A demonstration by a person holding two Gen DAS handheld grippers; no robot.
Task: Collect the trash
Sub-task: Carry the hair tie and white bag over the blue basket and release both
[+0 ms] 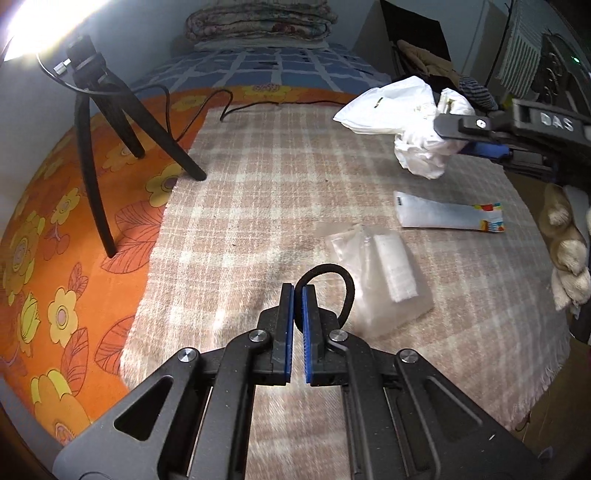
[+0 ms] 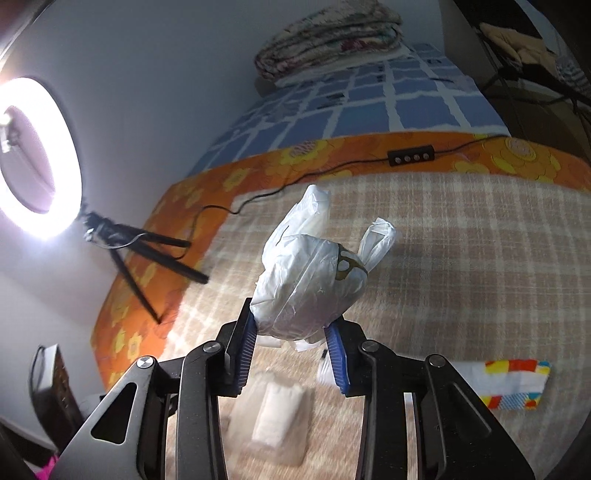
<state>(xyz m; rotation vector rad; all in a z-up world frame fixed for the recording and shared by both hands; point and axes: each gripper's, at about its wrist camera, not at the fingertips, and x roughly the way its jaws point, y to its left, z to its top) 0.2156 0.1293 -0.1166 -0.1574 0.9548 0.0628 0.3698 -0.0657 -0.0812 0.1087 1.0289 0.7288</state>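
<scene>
My left gripper (image 1: 298, 291) is shut with nothing between its pads, low over the checked blanket (image 1: 258, 192); a black elastic loop (image 1: 332, 284) hangs on its right finger. Just right of it lies a clear plastic packet (image 1: 384, 273) with a white pad inside. Farther right lies a white wrapper with a coloured end (image 1: 443, 216). My right gripper (image 2: 295, 332) is shut on a crumpled white plastic bag (image 2: 310, 280) and holds it above the blanket. The bag (image 1: 417, 122) and right gripper (image 1: 448, 134) also show in the left wrist view. The clear packet (image 2: 273, 417) and the wrapper (image 2: 509, 384) lie below the right gripper.
A black tripod (image 1: 99, 147) with a ring light (image 2: 37, 155) stands at the left on the orange flowered sheet (image 1: 55, 258). A black cable (image 1: 221, 107) with a remote (image 2: 410, 157) runs along the back. Folded quilts (image 1: 258, 22) lie beyond. Clothes pile at the right edge (image 1: 569, 251).
</scene>
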